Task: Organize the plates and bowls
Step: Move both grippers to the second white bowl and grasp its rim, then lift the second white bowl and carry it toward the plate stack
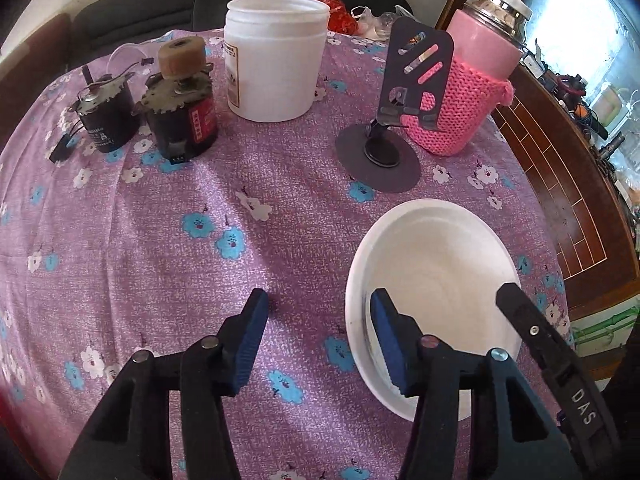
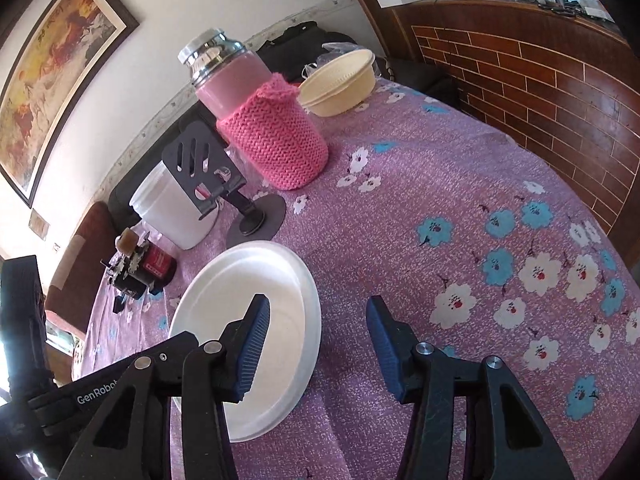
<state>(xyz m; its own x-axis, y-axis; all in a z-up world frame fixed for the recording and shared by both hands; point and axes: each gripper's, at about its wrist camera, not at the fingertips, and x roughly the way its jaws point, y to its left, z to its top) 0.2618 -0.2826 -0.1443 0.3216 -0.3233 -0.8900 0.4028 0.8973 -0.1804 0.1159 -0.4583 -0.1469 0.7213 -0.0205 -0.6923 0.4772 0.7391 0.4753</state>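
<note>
A white plate (image 1: 436, 276) lies on the purple flowered tablecloth, low right in the left wrist view and low left in the right wrist view (image 2: 248, 292). My left gripper (image 1: 320, 344) is open, its left finger over the cloth and its right finger (image 1: 390, 344) over the plate's left rim. My right gripper (image 2: 316, 348) is open, its left finger (image 2: 252, 348) over the plate's right part and its right finger over the cloth. A finger of the right gripper (image 1: 536, 332) shows over the plate's right edge. Cream bowls (image 2: 340, 80) stand stacked at the table's far edge.
A pink flask in a knitted sleeve (image 1: 468, 92), a grey phone stand (image 1: 400, 120), a white jar (image 1: 272, 60) and two small motors (image 1: 180, 112) stand at the back. A wooden brick-patterned board (image 2: 540, 92) borders the table's right side.
</note>
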